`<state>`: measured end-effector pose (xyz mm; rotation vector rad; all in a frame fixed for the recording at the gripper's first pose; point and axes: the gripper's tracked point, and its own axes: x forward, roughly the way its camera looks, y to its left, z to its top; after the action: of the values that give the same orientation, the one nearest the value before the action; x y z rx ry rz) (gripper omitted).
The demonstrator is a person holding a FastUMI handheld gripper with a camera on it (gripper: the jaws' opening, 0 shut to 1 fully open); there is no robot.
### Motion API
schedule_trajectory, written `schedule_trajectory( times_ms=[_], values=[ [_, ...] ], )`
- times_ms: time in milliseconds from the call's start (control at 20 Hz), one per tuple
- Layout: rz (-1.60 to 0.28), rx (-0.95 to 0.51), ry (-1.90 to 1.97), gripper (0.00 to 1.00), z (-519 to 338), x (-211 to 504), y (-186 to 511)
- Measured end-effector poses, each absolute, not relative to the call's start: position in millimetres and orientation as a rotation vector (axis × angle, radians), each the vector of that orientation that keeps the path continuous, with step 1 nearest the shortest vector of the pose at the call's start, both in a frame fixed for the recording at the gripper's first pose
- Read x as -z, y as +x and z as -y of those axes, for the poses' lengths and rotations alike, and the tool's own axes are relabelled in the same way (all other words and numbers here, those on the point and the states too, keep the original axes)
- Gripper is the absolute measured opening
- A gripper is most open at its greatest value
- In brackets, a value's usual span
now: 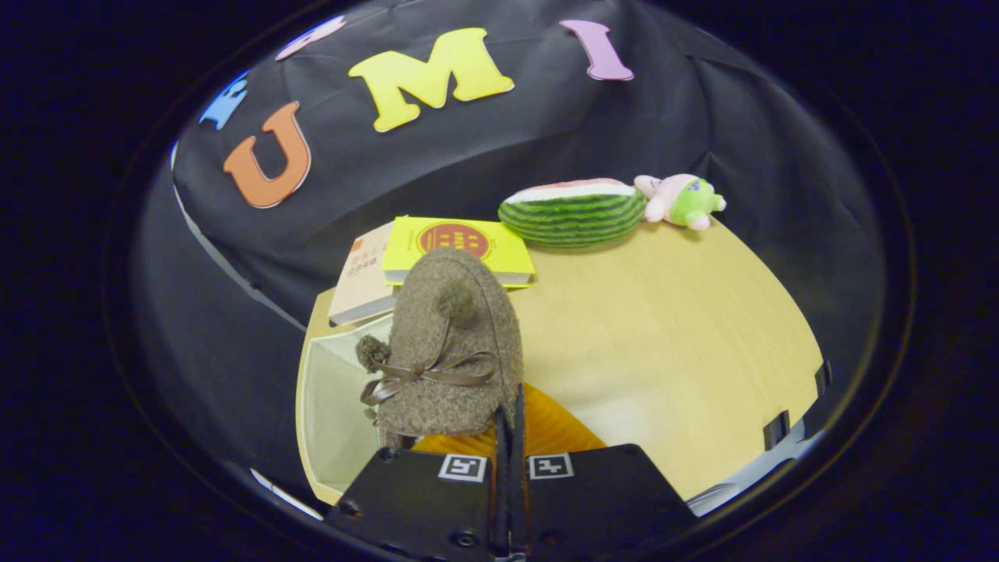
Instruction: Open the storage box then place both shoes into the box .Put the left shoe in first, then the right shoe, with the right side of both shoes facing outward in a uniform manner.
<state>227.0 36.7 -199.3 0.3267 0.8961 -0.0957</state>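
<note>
My gripper [507,417] is shut on a brown fuzzy shoe [453,343], its two black fingers pinched together on the rim at the shoe's right side. The shoe stands toe-up ahead of the fingers, with a brown ribbon bow [425,375] and two pom-poms on its front. An orange lining or sole [546,429] shows just right of the fingers. Below and left of the shoe lies the white storage box [332,406], its pale inside showing. The shoe hangs over the box's right part and hides what lies behind it.
The box sits at the left end of a light wooden table [671,343]. Beyond the shoe lie a yellow book [460,246] and a beige book [363,277]. Farther back right rest a watermelon-slice plush [574,212] and a small pink-and-green plush toy [683,200].
</note>
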Motion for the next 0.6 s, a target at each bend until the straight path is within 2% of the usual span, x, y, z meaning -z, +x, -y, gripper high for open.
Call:
schedule_trajectory(
  times_ms=[250, 600],
  values=[
    [-0.873, 0.010, 0.326, 0.06, -101, 174, 234],
    [-0.850, -0.053, 0.299, 0.06, -162, 182, 238]
  ],
)
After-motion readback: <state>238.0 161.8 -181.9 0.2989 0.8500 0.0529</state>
